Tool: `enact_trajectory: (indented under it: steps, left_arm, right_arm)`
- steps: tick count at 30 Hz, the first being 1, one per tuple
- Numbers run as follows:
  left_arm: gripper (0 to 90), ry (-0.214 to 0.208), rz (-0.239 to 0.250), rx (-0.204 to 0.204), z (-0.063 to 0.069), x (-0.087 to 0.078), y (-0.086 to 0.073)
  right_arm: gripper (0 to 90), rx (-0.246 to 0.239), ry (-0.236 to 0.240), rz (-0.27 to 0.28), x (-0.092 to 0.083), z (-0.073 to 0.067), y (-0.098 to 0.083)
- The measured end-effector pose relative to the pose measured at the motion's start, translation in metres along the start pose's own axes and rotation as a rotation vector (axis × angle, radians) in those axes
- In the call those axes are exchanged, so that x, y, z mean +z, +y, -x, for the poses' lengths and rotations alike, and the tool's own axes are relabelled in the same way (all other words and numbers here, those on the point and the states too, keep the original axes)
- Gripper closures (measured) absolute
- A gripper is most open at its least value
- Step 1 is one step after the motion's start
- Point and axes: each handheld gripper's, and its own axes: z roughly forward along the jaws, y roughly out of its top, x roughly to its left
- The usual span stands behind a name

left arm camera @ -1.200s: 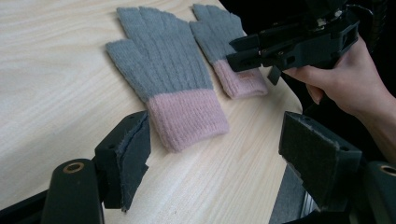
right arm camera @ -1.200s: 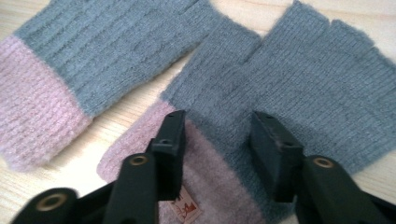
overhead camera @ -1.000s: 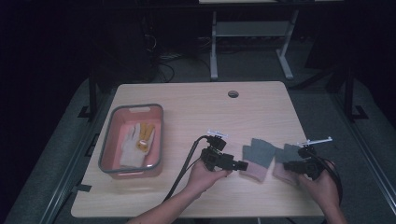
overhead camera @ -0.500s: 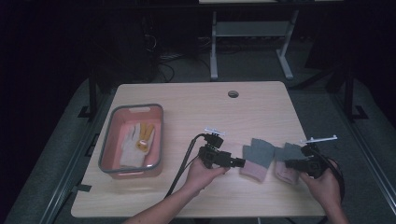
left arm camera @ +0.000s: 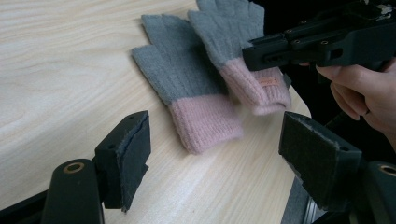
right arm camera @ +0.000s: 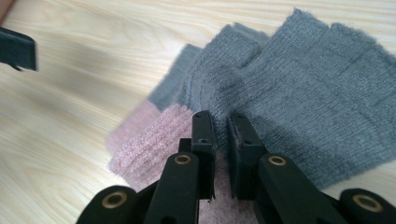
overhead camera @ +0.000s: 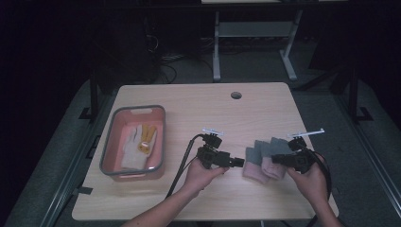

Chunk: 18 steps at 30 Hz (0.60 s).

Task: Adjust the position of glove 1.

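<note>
Lying near the table's (overhead camera: 189,101) right edge, two grey and pink gloves (overhead camera: 262,161) point away. The right gripper (right arm camera: 219,126) is pinched shut on the upper glove's (right arm camera: 289,88) pink cuff. The left gripper (left arm camera: 212,154) waits wide open, empty, just left of the lower glove (left arm camera: 187,93).

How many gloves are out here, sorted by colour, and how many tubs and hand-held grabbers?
Grey-and-pink knit gloves: 2
White-and-yellow gloves in the tub: 1, perhaps a stacked pair; cannot tell
Pink tub: 1
Grippers, left and right: 2
Total: 6
</note>
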Motion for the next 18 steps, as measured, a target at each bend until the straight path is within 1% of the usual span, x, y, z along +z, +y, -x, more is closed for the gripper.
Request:
enact_trajectory:
  steps: [1,10,13,18]
  left_arm:
    - [24.9,0.000,0.001,-0.006,0.000,0.000,0.000]
    - [24.9,-0.001,0.001,-0.008,-0.001,0.001,0.000]
    - [25.3,-0.003,-0.001,-0.007,-0.001,0.001,-0.001]
    - [25.6,-0.005,-0.005,-0.011,-0.002,0.002,-0.002]
  right_arm:
    - [82.0,0.000,0.010,0.002,0.002,-0.002,0.001]
    - [81.8,-0.028,0.025,-0.021,0.017,-0.020,0.012]
    - [81.6,-0.038,0.026,-0.033,0.023,-0.024,0.013]
    - [81.4,-0.034,0.029,-0.043,0.030,-0.026,0.014]
